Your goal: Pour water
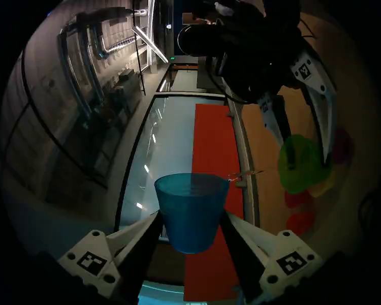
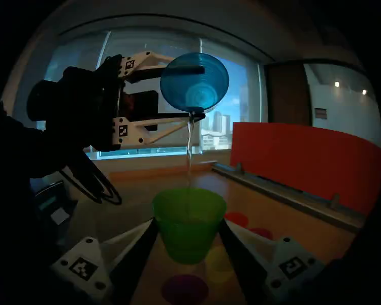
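Observation:
A blue plastic cup (image 1: pixel 190 216) sits between the fingers of my left gripper (image 1: pixel 190 219), which is shut on it. In the right gripper view the same blue cup (image 2: pixel 194 82) is tipped on its side, high up in the left gripper (image 2: pixel 188 91). A thin stream of water (image 2: pixel 189 147) falls from its rim into a green cup (image 2: pixel 189 226). My right gripper (image 2: pixel 189 229) is shut on the green cup and holds it upright just below. In the left gripper view the green cup (image 1: pixel 305 163) appears at the right, held in the right gripper (image 1: pixel 308 162).
Below the cups lies an orange tabletop (image 2: pixel 272 208) with round coloured spots (image 2: pixel 184 288). A red panel (image 2: pixel 312 157) runs along its right edge, with a large window (image 2: pixel 241 101) behind it. A dark-sleeved hand and cables (image 2: pixel 89 178) hold the left gripper.

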`<action>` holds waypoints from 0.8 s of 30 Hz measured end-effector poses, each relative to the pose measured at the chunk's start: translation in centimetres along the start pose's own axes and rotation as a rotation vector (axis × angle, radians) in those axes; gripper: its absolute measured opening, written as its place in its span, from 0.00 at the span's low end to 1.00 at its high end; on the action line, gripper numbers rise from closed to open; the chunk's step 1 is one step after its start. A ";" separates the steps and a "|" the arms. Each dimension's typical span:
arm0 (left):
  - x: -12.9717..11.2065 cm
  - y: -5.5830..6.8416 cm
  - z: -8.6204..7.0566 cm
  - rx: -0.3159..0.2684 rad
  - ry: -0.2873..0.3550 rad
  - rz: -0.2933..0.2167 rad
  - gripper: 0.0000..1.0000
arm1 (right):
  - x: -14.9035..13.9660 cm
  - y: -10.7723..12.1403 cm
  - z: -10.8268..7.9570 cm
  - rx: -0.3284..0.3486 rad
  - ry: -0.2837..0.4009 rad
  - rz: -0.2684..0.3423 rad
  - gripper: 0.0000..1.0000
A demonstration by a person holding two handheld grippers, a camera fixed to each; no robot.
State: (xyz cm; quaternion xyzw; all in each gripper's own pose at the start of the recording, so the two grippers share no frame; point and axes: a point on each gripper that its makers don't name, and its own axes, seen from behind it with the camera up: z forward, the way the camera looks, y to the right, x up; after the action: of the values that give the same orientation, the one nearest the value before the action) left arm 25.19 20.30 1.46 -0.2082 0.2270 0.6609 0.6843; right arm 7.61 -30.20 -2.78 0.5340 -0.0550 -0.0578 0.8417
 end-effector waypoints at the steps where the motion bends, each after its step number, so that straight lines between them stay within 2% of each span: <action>1: 0.1 0.0 0.0 0.001 0.001 0.003 0.78 | 0.0 0.0 0.0 0.000 0.000 0.000 0.86; 11: 0.5 -0.6 -0.3 0.013 0.003 0.043 0.78 | 0.2 0.2 -0.1 -0.001 0.005 -0.002 0.87; 24: 1.0 -0.7 -0.2 0.022 0.010 0.080 0.78 | 0.6 0.3 -0.2 -0.006 0.012 -0.004 0.87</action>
State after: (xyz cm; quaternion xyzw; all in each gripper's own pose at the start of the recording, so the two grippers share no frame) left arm 25.88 20.99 0.66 -0.1945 0.2458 0.6843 0.6585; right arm 8.24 -29.99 -2.58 0.5321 -0.0486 -0.0565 0.8434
